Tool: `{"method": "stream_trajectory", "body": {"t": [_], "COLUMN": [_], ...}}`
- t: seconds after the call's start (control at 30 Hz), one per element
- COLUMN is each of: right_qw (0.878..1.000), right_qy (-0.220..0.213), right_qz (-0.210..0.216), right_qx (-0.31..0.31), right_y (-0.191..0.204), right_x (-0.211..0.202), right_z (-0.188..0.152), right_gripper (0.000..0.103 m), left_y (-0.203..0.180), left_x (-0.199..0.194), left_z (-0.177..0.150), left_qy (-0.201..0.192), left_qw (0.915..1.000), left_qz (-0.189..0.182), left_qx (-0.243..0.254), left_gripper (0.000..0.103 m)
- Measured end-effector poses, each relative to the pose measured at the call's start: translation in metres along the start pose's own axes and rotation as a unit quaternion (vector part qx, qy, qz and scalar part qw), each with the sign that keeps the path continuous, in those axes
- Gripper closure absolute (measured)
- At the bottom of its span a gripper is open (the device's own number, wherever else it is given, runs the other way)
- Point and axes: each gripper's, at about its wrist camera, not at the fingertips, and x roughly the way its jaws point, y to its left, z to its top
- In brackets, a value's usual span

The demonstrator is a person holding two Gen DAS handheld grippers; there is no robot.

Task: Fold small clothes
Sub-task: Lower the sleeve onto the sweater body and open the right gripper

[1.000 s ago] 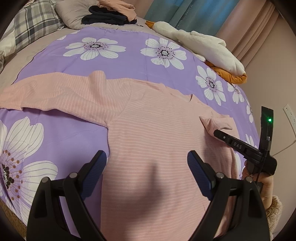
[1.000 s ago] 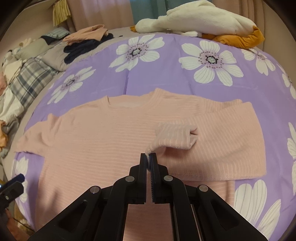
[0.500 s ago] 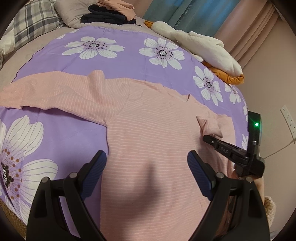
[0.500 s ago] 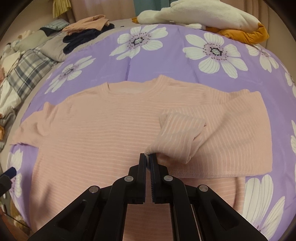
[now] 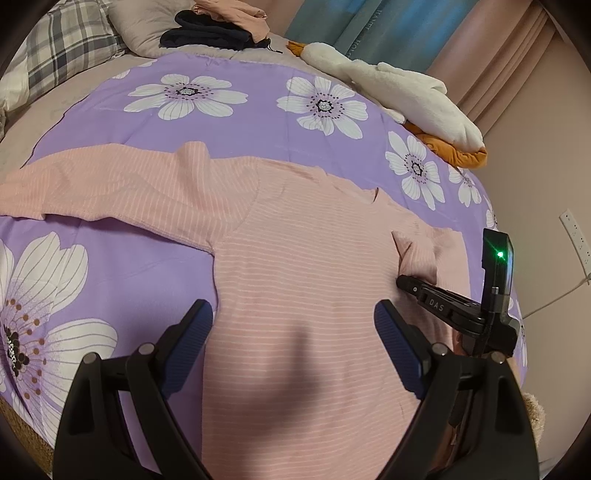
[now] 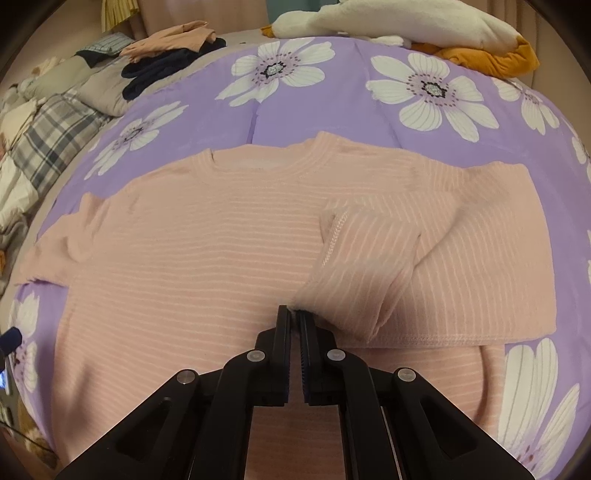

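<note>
1. Right claw [image 6: 294,314] pinched fully shut on the cuff of the pink sweater's sleeve [image 6: 365,266], fabric bunched right at the tips.
2. From that pinch, sleeve doubled back across the sweater's chest, running up and to the right of the claw, stitched cuff edge turned up.
3. Pink sweater [image 6: 192,251] spread flat beneath and ahead of the right claw, neckline beyond it at the far side, other sleeve stretched out to the claw's left.
4. Left claw [image 5: 293,332] gaping wide, gripping nothing, blue pads hanging above the sweater's lower body with its shadow on the cloth.
5. Just right of the left claw, the right tool's black body seen from the side, green light glowing, its tip down on the folded sleeve.
6. Under everything, purple flowered bedspread [image 5: 258,122] on the bed.
7. Well beyond both claws, white plush toy [image 6: 406,22] on an orange cloth, folded dark and peach clothes [image 5: 221,26], plaid pillow [image 5: 70,48] at far left.
</note>
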Motion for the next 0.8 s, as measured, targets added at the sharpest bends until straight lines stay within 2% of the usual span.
{"method": "stream_trajectory", "body": {"t": [0.8], "right_qw": [1.0], "right_qy": [0.003], "right_qz": [0.002], "right_qx": [0.007], "right_y": [-0.0016], "right_x": [0.0025], "right_z": [-0.0012], "right_gripper": [0.098], "left_y": [-0.0013], "left_x": [0.0035], "left_z": [-0.002], "left_qy": [0.006], "left_qw": [1.0], "left_qz": [0.002], "left_qx": [0.001], "left_gripper": [0.014]}}
